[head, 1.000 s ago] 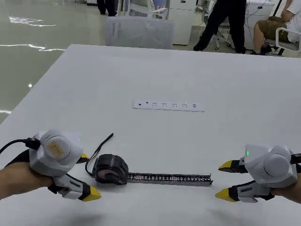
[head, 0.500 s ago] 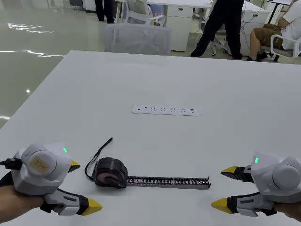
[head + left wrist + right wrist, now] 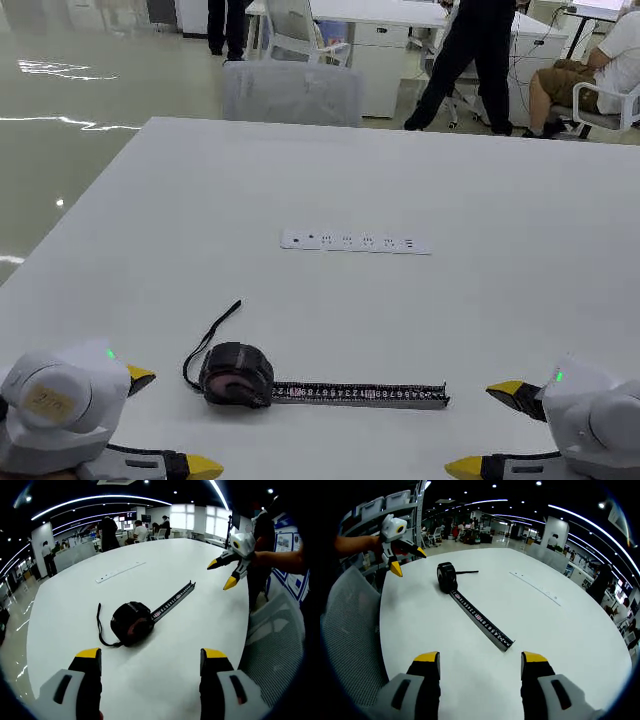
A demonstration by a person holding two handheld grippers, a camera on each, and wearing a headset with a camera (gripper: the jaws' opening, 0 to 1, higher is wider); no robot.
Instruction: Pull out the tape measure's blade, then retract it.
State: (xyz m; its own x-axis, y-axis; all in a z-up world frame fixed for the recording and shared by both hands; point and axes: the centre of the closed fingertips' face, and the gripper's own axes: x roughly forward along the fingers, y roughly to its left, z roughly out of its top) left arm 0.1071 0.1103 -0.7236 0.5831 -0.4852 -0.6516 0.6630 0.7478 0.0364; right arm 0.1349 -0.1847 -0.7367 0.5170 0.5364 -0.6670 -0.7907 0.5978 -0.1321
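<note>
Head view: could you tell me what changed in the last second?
The left gripper and right gripper both drew back toward the person, away from the black round tape measure, jaws open and empty throughout. Its dark printed blade stays pulled out on the white table.

Black tape measure [image 3: 236,374] sits by the near edge of the desk [image 3: 450,170], left of centre. Its blade [image 3: 360,394] lies out flat to the right, and the strap [image 3: 208,340] trails back-left. Left hand-held gripper [image 3: 175,420] at near-left, jaws spread, clear of the case. Right hand-held gripper [image 3: 480,428] at near-right, jaws spread, just beyond the blade tip, no contact. White power strip [image 3: 355,242] mid-desk. Mesh chair [image 3: 292,93] at the far edge.
</note>
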